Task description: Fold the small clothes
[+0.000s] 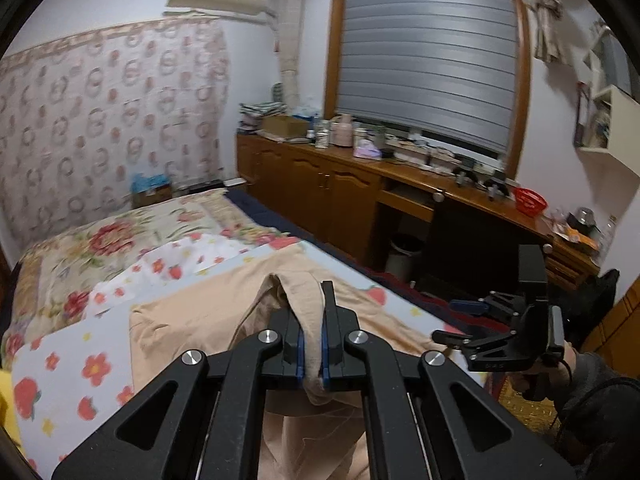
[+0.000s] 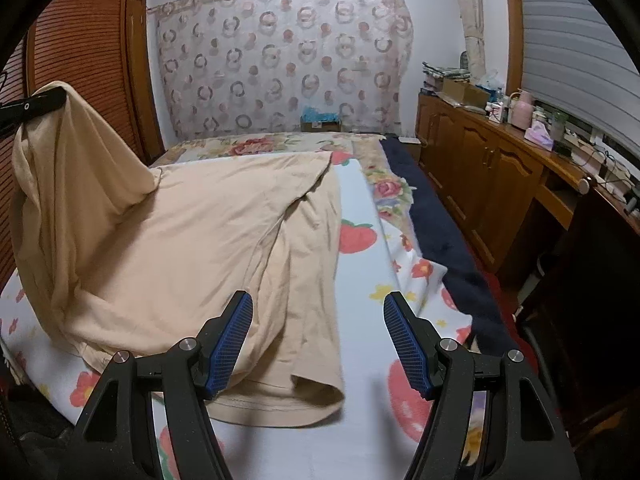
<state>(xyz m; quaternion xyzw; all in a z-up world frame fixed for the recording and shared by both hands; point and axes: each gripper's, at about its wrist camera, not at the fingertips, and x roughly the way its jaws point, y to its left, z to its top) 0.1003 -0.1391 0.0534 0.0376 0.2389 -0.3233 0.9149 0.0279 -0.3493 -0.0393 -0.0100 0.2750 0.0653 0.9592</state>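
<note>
Peach-beige cotton garment (image 2: 208,240) lies spread on the strawberry-print sheet (image 2: 368,420), one side lifted by the left gripper (image 1: 313,344), clamped on a fold. Right gripper (image 2: 318,344), jaws wide and empty, hovers over the garment's near hem, nearer that edge.
</note>
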